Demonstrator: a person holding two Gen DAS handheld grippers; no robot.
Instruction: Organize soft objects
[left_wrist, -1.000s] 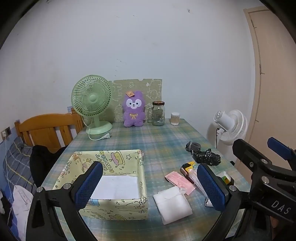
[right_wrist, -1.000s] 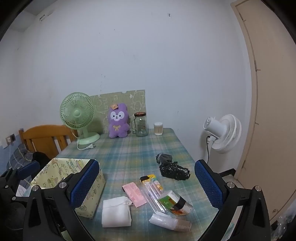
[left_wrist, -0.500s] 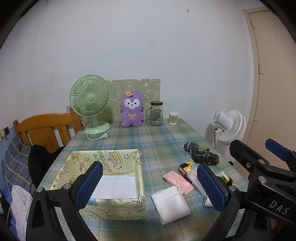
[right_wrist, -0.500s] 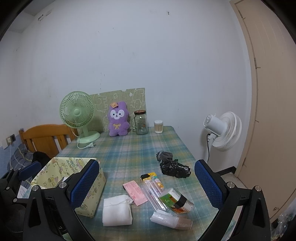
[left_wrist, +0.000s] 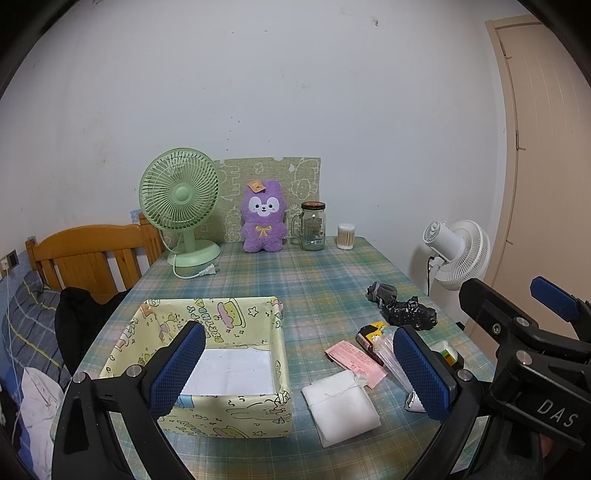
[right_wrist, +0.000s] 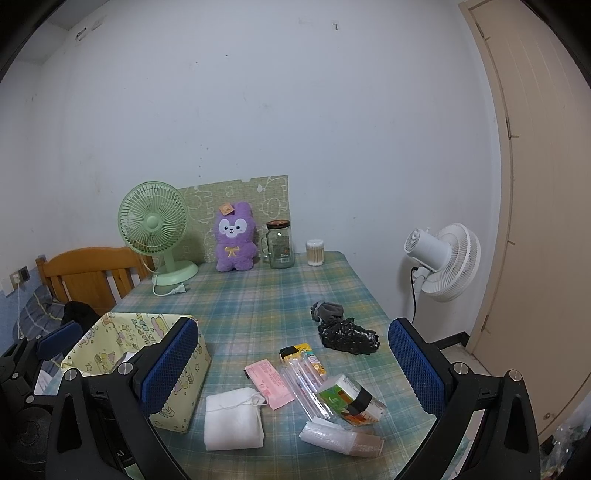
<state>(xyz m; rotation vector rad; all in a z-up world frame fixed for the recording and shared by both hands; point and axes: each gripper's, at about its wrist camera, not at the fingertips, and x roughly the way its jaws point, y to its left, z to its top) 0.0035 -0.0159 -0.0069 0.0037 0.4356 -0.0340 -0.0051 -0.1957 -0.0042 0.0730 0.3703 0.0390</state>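
Observation:
A folded white cloth (left_wrist: 341, 406) (right_wrist: 232, 419) lies near the table's front edge, right of a yellow cartoon-print box (left_wrist: 229, 421) (right_wrist: 122, 339) that holds only a white sheet. A pink packet (left_wrist: 354, 356) (right_wrist: 269, 382) touches the cloth. Farther right lie a grey fabric piece (left_wrist: 382, 291) (right_wrist: 327, 309) and a crumpled black bag (left_wrist: 408, 315) (right_wrist: 349, 334). A purple plush (left_wrist: 263, 221) (right_wrist: 235, 236) sits upright at the back. My left gripper (left_wrist: 299, 369) hovers open over the box and cloth. My right gripper (right_wrist: 293, 365) hovers open over the packets. Both are empty.
A green desk fan (left_wrist: 179, 199), a glass jar (left_wrist: 312, 226) and a cotton-swab tub (left_wrist: 346, 236) line the back edge. A tissue pack (right_wrist: 349, 400), clear straws (right_wrist: 303, 373) and a plastic roll (right_wrist: 340, 437) lie front right. A white floor fan (right_wrist: 441, 260) and a door stand right, a wooden chair (left_wrist: 88, 254) left.
Both grippers have only drifted slightly and stay open. Nothing on the table has moved.

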